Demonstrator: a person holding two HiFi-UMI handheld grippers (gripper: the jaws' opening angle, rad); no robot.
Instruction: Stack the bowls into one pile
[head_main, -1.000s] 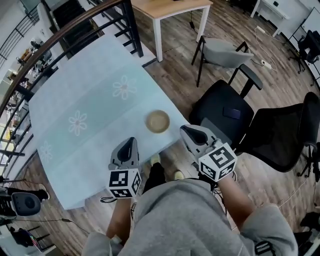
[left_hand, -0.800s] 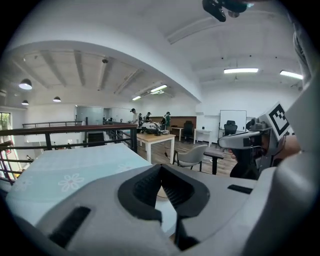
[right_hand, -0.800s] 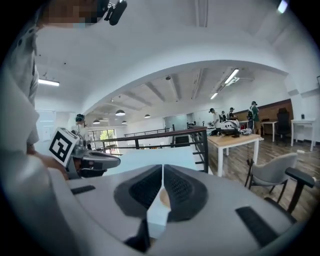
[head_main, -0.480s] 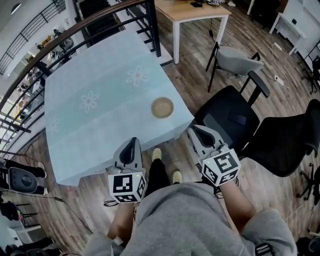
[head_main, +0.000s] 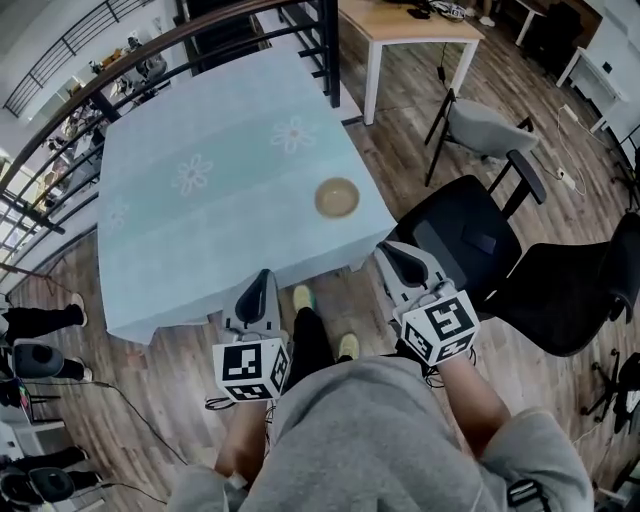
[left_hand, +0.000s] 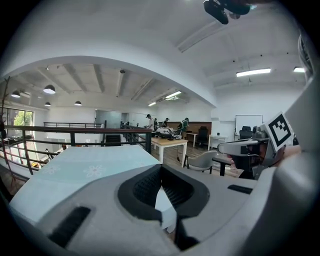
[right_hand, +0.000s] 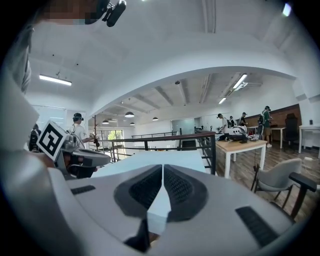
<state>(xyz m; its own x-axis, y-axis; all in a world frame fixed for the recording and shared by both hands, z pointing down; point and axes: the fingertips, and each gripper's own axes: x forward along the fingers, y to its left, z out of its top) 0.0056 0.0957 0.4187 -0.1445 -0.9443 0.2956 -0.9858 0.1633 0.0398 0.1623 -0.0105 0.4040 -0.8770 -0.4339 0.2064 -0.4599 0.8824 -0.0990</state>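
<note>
A single tan bowl (head_main: 337, 198) sits on the light blue flowered tablecloth (head_main: 200, 230), close to the table's near right corner; I cannot tell whether more bowls are nested in it. My left gripper (head_main: 263, 277) hangs over the floor just off the table's front edge, shut and empty. My right gripper (head_main: 385, 250) is off the table's right corner, below and right of the bowl, also shut with nothing in it. In the left gripper view the gripper (left_hand: 161, 167) points level across the tablecloth (left_hand: 85, 167). The right gripper view shows that gripper (right_hand: 163, 166) with its pads together.
Two black office chairs (head_main: 455, 225) (head_main: 570, 270) stand close on the right, with a grey chair (head_main: 490, 125) and a wooden table (head_main: 400, 20) behind them. A dark railing (head_main: 120, 70) runs along the table's far side. The person's feet (head_main: 304, 297) are at the table's front edge.
Both grippers have drawn back from the table: the left one was over its front edge and now hangs over the floor. The bowl stays put and looks further off.
</note>
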